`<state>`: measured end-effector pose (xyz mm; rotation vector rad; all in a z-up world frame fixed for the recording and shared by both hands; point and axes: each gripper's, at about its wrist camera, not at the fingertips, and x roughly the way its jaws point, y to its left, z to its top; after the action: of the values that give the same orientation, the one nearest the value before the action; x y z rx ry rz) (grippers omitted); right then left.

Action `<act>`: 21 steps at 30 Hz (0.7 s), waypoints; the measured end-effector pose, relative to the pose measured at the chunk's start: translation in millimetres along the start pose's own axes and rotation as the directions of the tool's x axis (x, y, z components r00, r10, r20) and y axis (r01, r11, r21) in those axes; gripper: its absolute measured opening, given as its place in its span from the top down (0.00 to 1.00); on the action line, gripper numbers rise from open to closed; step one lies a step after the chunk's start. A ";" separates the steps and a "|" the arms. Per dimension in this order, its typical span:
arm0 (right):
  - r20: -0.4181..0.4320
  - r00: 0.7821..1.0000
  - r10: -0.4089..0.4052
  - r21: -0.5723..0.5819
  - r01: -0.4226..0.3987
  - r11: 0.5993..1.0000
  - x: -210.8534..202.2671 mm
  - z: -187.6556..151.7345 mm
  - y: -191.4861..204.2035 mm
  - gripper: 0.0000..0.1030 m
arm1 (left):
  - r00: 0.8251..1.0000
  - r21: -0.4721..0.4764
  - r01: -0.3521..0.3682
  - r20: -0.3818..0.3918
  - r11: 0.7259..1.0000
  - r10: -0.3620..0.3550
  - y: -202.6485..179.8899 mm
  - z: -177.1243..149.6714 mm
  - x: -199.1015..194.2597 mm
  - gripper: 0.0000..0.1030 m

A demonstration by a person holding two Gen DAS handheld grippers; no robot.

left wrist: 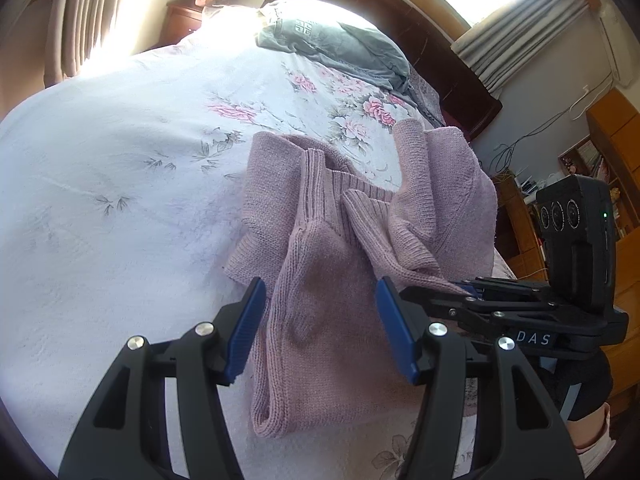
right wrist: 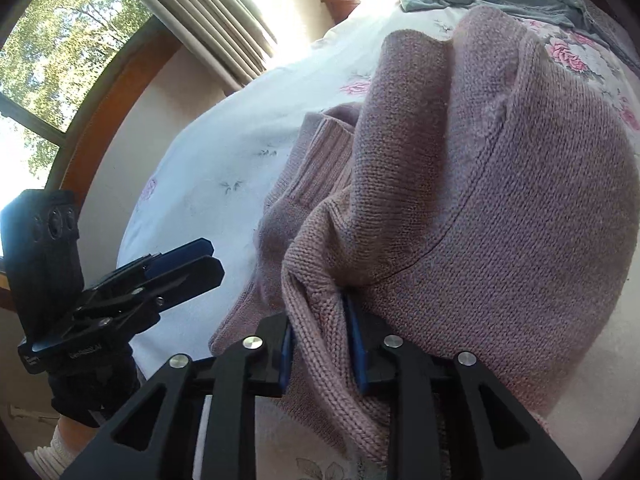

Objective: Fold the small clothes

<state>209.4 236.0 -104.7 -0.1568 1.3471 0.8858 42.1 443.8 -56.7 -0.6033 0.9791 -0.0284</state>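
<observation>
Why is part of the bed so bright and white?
Left wrist view: sunlight past the curtain washes out the bedspread, hiding its flowers. Right wrist view: the same glare, while the pink sweater stays clear. Both views bend at the edges.

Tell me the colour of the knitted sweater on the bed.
Dusty mauve-pink knitted sweater, clearest in the left wrist view.

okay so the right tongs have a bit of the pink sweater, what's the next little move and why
Probably carry that pinch across toward the left and lay it down. The right tongs are shut on a bunched fold of the pink sweater, lifted over the flat part, while the left tongs hang open above it, holding nothing.
</observation>
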 end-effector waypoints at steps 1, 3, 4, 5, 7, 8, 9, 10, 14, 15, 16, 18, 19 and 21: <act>0.006 1.000 0.011 -0.008 -0.011 1.000 -2.0 -0.1 3.1 0.64 | 1.000 0.001 0.000 0.001 1.000 0.000 -0.7 0.3 -0.7 0.44; 0.031 0.999 0.016 -0.020 -0.015 1.000 -13.3 -2.5 5.6 0.59 | 1.000 0.002 0.002 0.001 1.000 -0.002 -1.9 0.4 -2.2 0.44; 0.049 0.999 0.009 -0.028 -0.007 1.000 -21.5 -3.5 7.7 0.59 | 1.000 0.001 0.005 0.001 1.000 -0.005 -2.4 0.6 -3.0 0.44; 0.073 0.997 0.006 -0.040 -0.004 0.999 -31.5 -5.5 10.2 0.58 | 1.000 0.000 0.007 0.001 1.000 -0.007 -2.6 0.4 -3.7 0.44; 0.122 0.992 0.013 -0.071 -0.005 0.997 -53.9 -10.3 14.9 0.53 | 1.000 -0.005 0.009 0.002 1.000 -0.009 -2.0 1.0 -4.5 0.44; 0.146 0.989 0.021 -0.084 -0.009 0.996 -65.5 -13.3 17.2 0.49 | 1.000 -0.009 0.011 0.002 1.000 -0.011 -1.5 1.3 -5.0 0.44; 0.167 0.986 0.024 -0.093 -0.009 0.996 -77.3 -14.7 15.9 0.47 | 1.000 -0.014 0.015 0.002 1.000 -0.015 -0.7 1.5 -5.6 0.44; 0.187 0.982 0.024 -0.100 -0.005 0.995 -87.9 -19.9 17.6 0.42 | 1.000 -0.021 0.019 0.002 1.000 -0.019 -0.1 1.8 -6.0 0.44; 0.239 0.971 0.019 -0.100 0.005 0.995 -113.3 -35.8 14.3 0.30 | 1.000 -0.038 0.031 0.001 0.999 -0.031 0.3 2.2 -7.9 0.44; 0.243 0.970 0.007 -0.101 0.018 0.995 -115.8 -42.3 11.5 0.28 | 0.999 -0.040 0.036 0.000 0.999 -0.036 0.5 1.6 -8.9 0.44; 0.246 0.969 -0.014 -0.103 0.041 0.994 -115.0 -46.9 9.8 0.27 | 0.999 -0.043 0.043 -0.001 0.998 -0.043 0.2 1.2 -9.6 0.44; 0.246 0.966 -0.077 -0.104 0.106 0.989 -111.7 -50.7 3.7 0.27 | 0.999 -0.049 0.054 -0.006 0.997 -0.054 -0.7 0.1 -10.0 0.43; 0.243 0.965 -0.094 -0.098 0.120 0.988 -108.1 -54.6 -1.5 0.27 | 0.998 -0.049 0.057 -0.009 0.997 -0.057 -1.5 -0.3 -9.9 0.43; 0.219 0.972 -0.088 -0.074 0.106 0.992 -98.5 -57.0 -17.0 0.27 | 0.998 -0.044 0.059 -0.016 0.997 -0.060 -4.2 -1.5 -8.9 0.43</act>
<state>179.8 146.3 -38.9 -0.1855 1.0917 0.8525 36.9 442.1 -48.4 -0.6735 0.9800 -0.0654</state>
